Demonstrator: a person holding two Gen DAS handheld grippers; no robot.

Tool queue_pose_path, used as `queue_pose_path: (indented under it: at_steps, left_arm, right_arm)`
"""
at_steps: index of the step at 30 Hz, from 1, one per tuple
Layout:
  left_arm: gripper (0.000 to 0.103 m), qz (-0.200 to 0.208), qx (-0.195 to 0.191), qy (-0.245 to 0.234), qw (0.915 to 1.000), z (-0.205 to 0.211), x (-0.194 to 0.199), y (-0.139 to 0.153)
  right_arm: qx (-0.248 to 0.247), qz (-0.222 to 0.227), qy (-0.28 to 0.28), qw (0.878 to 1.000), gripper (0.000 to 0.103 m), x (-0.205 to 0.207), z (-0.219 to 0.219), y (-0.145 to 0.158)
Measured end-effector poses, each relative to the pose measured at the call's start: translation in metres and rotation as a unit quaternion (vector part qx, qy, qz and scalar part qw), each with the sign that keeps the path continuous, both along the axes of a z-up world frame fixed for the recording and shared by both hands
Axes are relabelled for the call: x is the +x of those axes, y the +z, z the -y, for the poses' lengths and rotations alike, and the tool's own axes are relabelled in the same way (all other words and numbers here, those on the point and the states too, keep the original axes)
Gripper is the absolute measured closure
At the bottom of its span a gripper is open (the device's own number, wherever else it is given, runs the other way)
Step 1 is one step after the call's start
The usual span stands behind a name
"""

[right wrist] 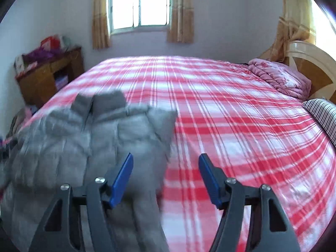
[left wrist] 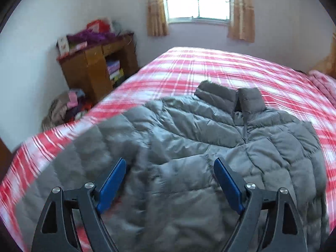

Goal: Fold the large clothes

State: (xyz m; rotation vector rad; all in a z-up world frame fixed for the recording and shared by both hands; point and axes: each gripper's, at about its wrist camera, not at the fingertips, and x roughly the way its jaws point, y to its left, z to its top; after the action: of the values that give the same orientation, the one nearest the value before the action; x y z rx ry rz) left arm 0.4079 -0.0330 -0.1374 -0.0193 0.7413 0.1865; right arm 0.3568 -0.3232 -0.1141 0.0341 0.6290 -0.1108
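Note:
A grey quilted puffer jacket point(left wrist: 189, 138) lies front-up on the red and white plaid bed point(left wrist: 210, 71), collar toward the window, zip closed. My left gripper point(left wrist: 170, 163) is open and empty, hovering over the jacket's lower left part. In the right wrist view the jacket point(right wrist: 84, 138) fills the left half, blurred. My right gripper point(right wrist: 166, 159) is open and empty above the jacket's right edge, where it meets the bed sheet point(right wrist: 231, 115).
A wooden cabinet point(left wrist: 94, 69) with clutter on top stands left of the bed, with a clothes pile point(left wrist: 67, 107) on the floor. A folded pink quilt point(right wrist: 279, 77), a striped pillow point(right wrist: 323, 113) and the headboard point(right wrist: 310, 63) are at right.

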Motion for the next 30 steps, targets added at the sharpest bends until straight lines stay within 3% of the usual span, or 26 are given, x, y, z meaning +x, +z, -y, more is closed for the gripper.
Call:
queue_pose_path:
  at_steps: [2, 4, 7, 11, 15, 30]
  left_arm:
    - [0.017, -0.016, -0.006, 0.003, 0.9998, 0.007, 0.017, -0.023]
    - [0.017, -0.036, 0.013, 0.006, 0.9993, 0.013, 0.029, -0.045]
    - [0.017, -0.054, 0.029, -0.002, 0.9981, 0.016, 0.041, -0.07]
    - [0.01, -0.062, 0.013, -0.011, 0.9979, 0.014, 0.047, -0.078]
    - [0.005, -0.075, 0.009, -0.008, 0.9971, 0.013, 0.051, -0.083]
    - [0.002, -0.082, 0.004, -0.003, 0.9966, 0.01, 0.058, -0.086]
  right_arm:
    - [0.007, 0.011, -0.003, 1.0, 0.035, 0.021, -0.01, -0.009]
    - [0.009, 0.01, 0.012, 1.0, 0.035, 0.034, -0.016, -0.019]
    - [0.003, -0.014, 0.036, 0.999, 0.035, 0.054, -0.028, -0.048]
    - [0.024, -0.058, 0.041, 0.997, 0.035, 0.069, -0.023, -0.082]
    - [0.047, -0.077, 0.036, 0.995, 0.035, 0.073, -0.014, -0.088]
    - [0.002, -0.107, 0.018, 0.994, 0.034, 0.081, -0.026, -0.095]
